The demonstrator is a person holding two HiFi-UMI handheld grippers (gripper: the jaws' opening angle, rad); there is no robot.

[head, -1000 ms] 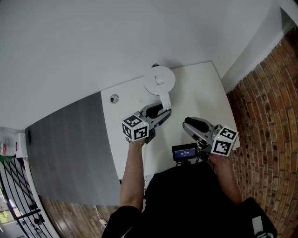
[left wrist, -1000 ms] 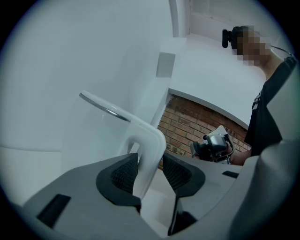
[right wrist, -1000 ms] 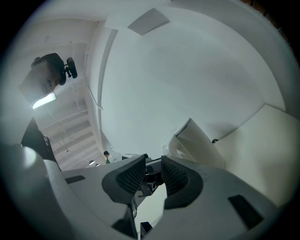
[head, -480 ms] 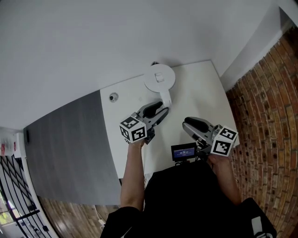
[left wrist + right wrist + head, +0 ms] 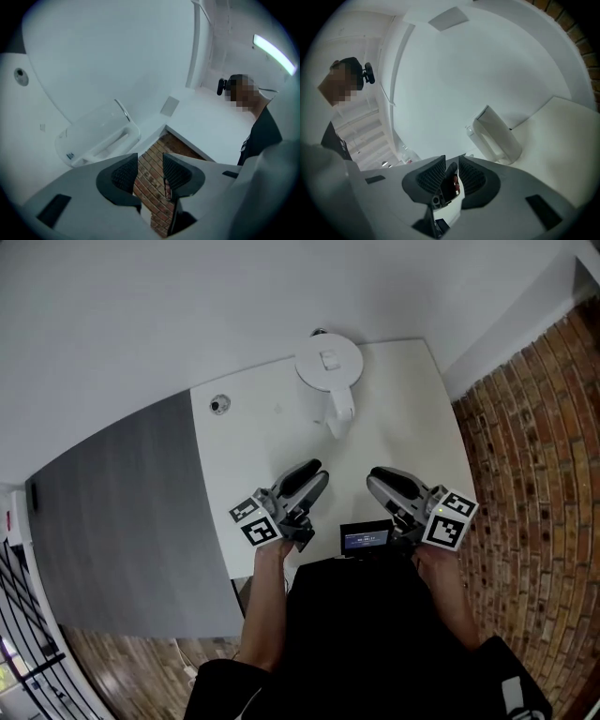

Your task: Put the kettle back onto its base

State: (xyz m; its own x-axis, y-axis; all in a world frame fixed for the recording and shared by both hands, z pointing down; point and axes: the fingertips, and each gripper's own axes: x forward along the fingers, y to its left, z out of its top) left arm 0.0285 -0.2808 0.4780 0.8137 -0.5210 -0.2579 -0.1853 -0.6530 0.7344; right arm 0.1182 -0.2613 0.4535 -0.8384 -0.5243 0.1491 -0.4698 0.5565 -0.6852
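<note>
The kettle (image 5: 328, 367) stands on the white desk (image 5: 412, 427).
The left claw (image 5: 314, 475) and right claw (image 5: 376, 482) are apart, holding nothing.

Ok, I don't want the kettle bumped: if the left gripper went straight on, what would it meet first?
Probably nothing close: the kettle sits left of the left gripper's line, so likely the wall, though depth is unclear.

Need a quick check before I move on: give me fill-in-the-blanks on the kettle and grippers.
1. The kettle stands on the ___ table.
2. The left gripper has its jaws ___, with nothing between them.
3. Neither it nor the right gripper touches the ___.
Missing words: white; open; kettle.
</note>
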